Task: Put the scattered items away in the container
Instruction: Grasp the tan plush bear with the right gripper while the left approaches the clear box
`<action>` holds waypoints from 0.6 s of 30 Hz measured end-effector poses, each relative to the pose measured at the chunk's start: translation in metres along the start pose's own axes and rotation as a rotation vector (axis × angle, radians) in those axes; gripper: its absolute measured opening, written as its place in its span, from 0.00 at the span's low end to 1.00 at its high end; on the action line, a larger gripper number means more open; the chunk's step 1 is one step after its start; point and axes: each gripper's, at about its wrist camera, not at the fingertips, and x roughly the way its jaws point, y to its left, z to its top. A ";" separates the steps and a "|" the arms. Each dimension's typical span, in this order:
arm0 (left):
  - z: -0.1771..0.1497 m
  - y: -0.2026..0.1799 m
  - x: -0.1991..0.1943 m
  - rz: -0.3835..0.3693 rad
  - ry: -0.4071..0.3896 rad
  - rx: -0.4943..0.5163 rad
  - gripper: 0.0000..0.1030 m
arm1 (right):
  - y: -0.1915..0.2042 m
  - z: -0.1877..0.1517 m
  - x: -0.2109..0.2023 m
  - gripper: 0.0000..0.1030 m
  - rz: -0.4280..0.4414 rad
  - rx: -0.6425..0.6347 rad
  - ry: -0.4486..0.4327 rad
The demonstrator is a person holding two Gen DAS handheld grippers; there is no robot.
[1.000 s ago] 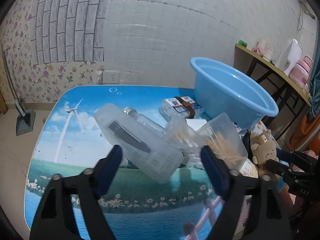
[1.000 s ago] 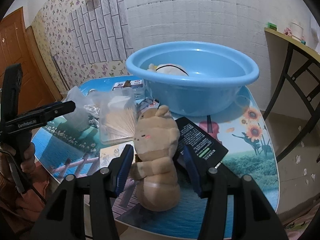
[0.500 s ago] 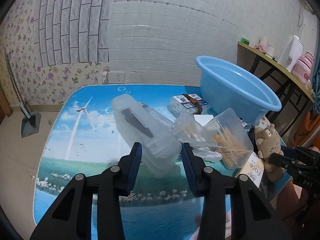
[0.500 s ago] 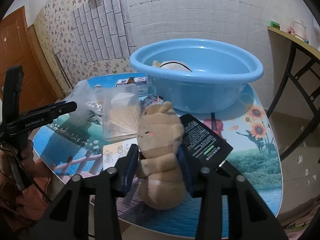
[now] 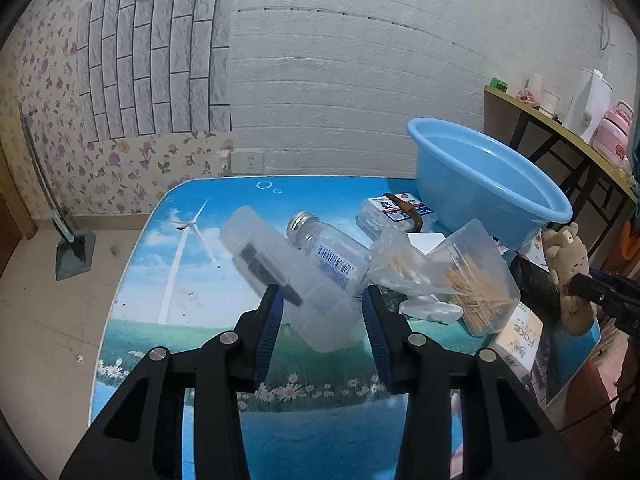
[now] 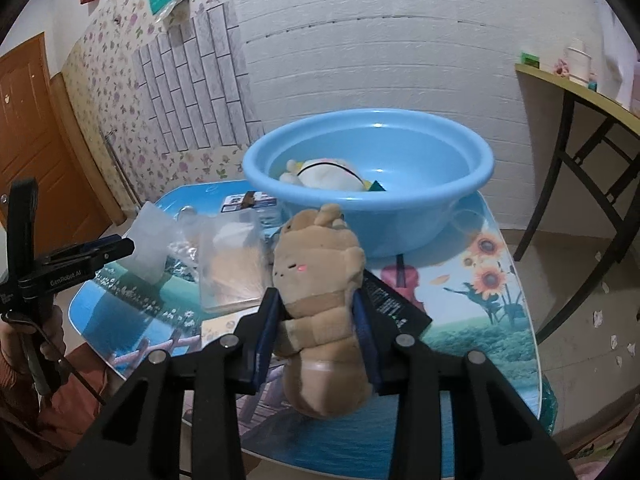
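Left tool point(image 5: 322, 316): closed on one translucent plastic case point(image 5: 288, 276), its blue pads against the case's near end. The case tilts up and away from the tool, a dark object visible inside it.

Right tool point(image 6: 316, 316): jaws closing, with one tan plush toy point(image 6: 320, 280) pinched between the pads at its middle; head above the pads, bottom hanging below them. The toy is off the surface point(image 6: 460, 320), just in front of the basin.

One blue basin point(image 6: 368, 196) sits at the far side of the surface. Inside it, one white soft item point(image 6: 324, 172); a yellow-green corner shows beside it, cannot tell what.

On the surface between the tools: one clear bottle point(image 5: 328, 256) with a metal cap, lying on its side just behind the case; one clear tub of toothpicks point(image 5: 476, 280), tipped over; one clear bag of cotton swabs point(image 5: 400, 268) between bottle and tub; one flat labelled box point(image 5: 394, 210) near the basin; one black packet point(image 6: 390, 306) just right of the plush toy.
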 end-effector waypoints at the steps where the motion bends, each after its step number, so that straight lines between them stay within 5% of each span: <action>1: 0.001 0.000 0.002 -0.002 0.005 -0.004 0.39 | -0.001 0.000 0.001 0.35 -0.001 0.003 0.003; 6: 0.001 0.002 0.010 0.005 0.026 -0.015 0.41 | 0.000 -0.003 0.004 0.35 0.009 0.000 0.021; 8: 0.001 0.003 0.011 0.007 0.033 -0.015 0.49 | -0.001 -0.003 0.005 0.35 0.012 -0.001 0.021; 10: 0.000 0.004 0.012 0.013 0.041 -0.018 0.74 | -0.001 -0.003 0.006 0.35 0.012 0.002 0.024; 13: 0.001 0.005 0.016 0.030 0.054 -0.026 0.95 | -0.003 -0.004 0.008 0.35 0.012 0.007 0.029; 18: -0.001 0.002 0.030 0.049 0.107 -0.015 0.95 | -0.003 -0.005 0.011 0.35 0.017 0.006 0.038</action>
